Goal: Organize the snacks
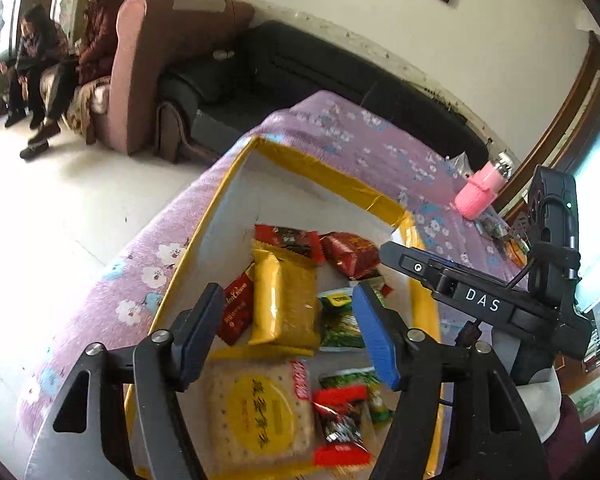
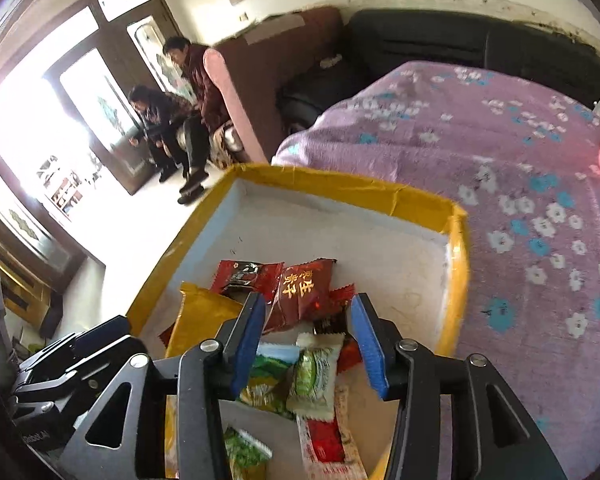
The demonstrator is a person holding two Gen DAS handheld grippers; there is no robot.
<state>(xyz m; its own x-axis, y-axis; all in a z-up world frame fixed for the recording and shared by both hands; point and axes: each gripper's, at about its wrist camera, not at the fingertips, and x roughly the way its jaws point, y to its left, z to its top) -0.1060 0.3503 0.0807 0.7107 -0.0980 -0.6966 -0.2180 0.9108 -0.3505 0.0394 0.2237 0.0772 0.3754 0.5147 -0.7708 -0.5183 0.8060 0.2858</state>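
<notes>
Snacks lie heaped in a yellow-rimmed tray [image 1: 332,176] on the purple flowered bed [image 1: 380,152], below both tongs. Left tongs [image 1: 288,336] stand apart and empty over a round cracker pack [image 1: 260,412]: probably stiff but brittle, best gripped lightly across its edges. Just beyond lies the yellow biscuit pack [image 1: 284,300], light and crinkly, with slippery film; its crimped end seam likely gives the surest hold. Right tongs [image 2: 308,340] also stand apart, holding nothing, above a small green candy [image 2: 312,376], which should tolerate a firm pinch. Farther off, the red wrapper with gold characters [image 2: 300,292] looks puffy and soft.
</notes>
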